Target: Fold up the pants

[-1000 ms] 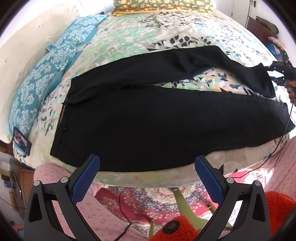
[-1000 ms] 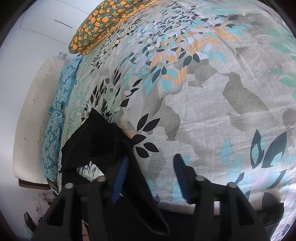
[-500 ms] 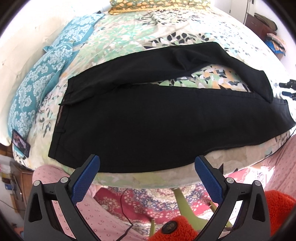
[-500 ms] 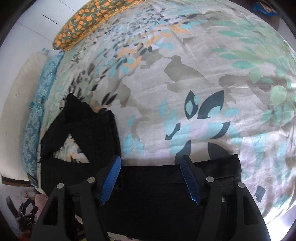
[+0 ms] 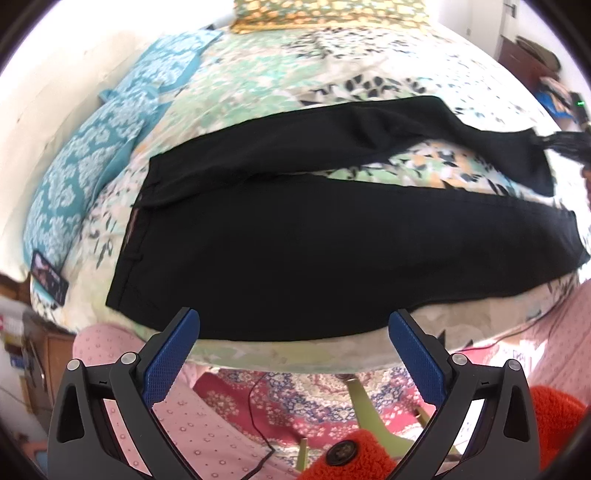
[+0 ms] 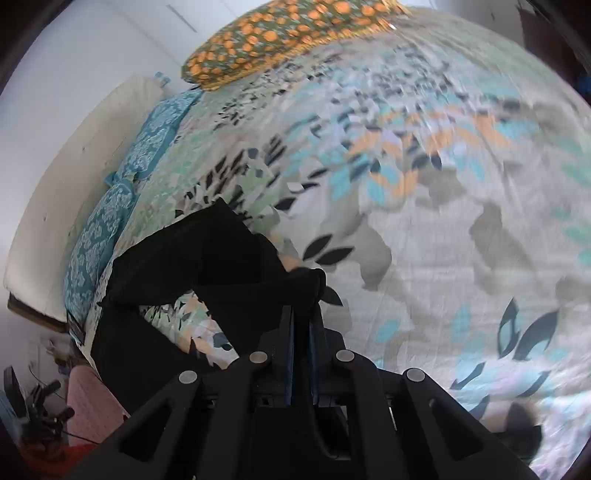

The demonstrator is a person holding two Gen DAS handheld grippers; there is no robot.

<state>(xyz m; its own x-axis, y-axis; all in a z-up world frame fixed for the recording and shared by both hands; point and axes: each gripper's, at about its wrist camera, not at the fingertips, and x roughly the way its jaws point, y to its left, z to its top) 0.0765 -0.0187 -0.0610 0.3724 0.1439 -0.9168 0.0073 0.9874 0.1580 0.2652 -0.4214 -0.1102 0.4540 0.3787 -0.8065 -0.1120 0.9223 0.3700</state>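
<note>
A wide bed [image 5: 229, 85] fills both views, covered by a sheet printed with green, teal, orange and black leaves. Two teal pillows [image 5: 92, 162] with a white pattern lie along its left edge, against a cream headboard [image 6: 62, 177]. An orange-flowered pillow [image 6: 280, 33] lies at the far side. The wall [image 6: 92, 40] behind is plain white and brightly lit. A dark phone [image 5: 48, 275] lies at the near left corner of the bed. Below the bed edge is a red patterned rug [image 5: 295, 398], with a thin black cable [image 5: 255, 413] trailing over it. Dark wooden furniture [image 5: 517, 62] stands at the far right.
</note>
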